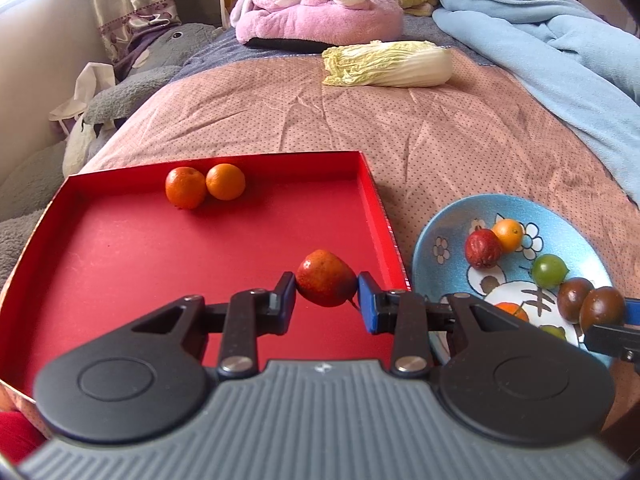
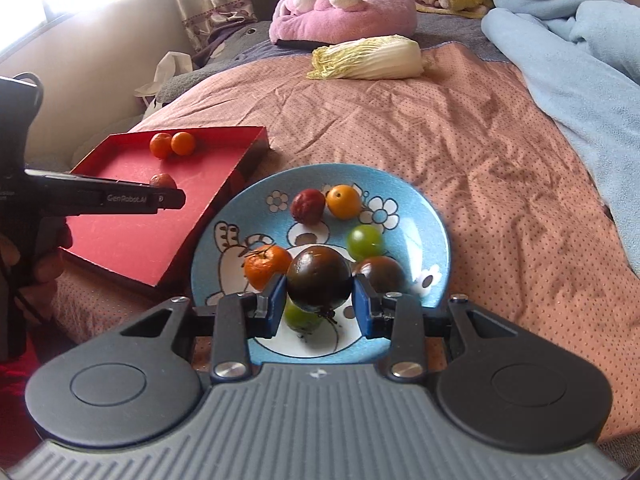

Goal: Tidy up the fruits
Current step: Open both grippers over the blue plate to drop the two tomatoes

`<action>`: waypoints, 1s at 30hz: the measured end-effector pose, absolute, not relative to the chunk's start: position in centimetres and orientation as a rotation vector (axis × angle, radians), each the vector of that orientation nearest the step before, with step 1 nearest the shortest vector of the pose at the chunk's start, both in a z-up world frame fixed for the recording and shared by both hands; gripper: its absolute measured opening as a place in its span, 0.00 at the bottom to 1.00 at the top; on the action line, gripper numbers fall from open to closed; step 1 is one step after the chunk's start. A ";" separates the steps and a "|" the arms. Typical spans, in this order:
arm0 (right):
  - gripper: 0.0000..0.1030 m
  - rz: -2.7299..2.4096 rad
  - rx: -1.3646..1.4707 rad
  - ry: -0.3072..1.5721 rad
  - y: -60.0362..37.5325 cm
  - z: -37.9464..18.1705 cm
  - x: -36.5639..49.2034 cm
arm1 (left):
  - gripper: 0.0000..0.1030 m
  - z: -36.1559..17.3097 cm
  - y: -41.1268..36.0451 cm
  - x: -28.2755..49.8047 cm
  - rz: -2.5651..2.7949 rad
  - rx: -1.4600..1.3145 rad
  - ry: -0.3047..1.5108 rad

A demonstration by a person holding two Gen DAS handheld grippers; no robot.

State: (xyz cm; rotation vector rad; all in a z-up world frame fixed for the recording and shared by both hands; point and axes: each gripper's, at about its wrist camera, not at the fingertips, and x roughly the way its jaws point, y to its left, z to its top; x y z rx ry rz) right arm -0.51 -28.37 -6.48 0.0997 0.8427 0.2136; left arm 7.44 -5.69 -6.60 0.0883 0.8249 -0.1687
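Left gripper [image 1: 327,294] clamped on red jujube [image 1: 326,278], hanging over red tray [image 1: 120,264], two oranges [image 1: 205,186] ahead-left of it. Right gripper [image 2: 319,300] pinching dark tomato [image 2: 319,279] above blue plate [image 2: 436,240]; tray lies to its left, likely drop target.

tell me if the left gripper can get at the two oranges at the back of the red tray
Probably not right now: the left gripper already holds a red fruit. The path across the red tray to the two oranges looks clear.
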 end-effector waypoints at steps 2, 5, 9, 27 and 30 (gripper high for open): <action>0.40 0.208 0.100 0.831 -28.5 -6.7 -0.1 | 0.36 -6.5 -6.4 7.0 -0.200 0.100 0.811; 0.40 0.190 0.101 0.817 -28.3 -6.8 0.9 | 0.36 -6.4 -7.3 6.6 -0.252 0.110 0.794; 0.73 0.161 0.131 0.775 -28.7 -6.1 1.1 | 0.36 -6.4 -8.1 6.6 -0.310 0.112 0.783; 0.74 0.116 0.180 0.752 -30.8 -5.7 -0.6 | 0.55 -6.0 -12.0 5.5 -0.582 0.149 0.724; 0.74 0.118 0.181 0.750 -30.7 -5.5 -0.8 | 0.57 -5.6 -11.7 5.2 -0.594 0.138 0.714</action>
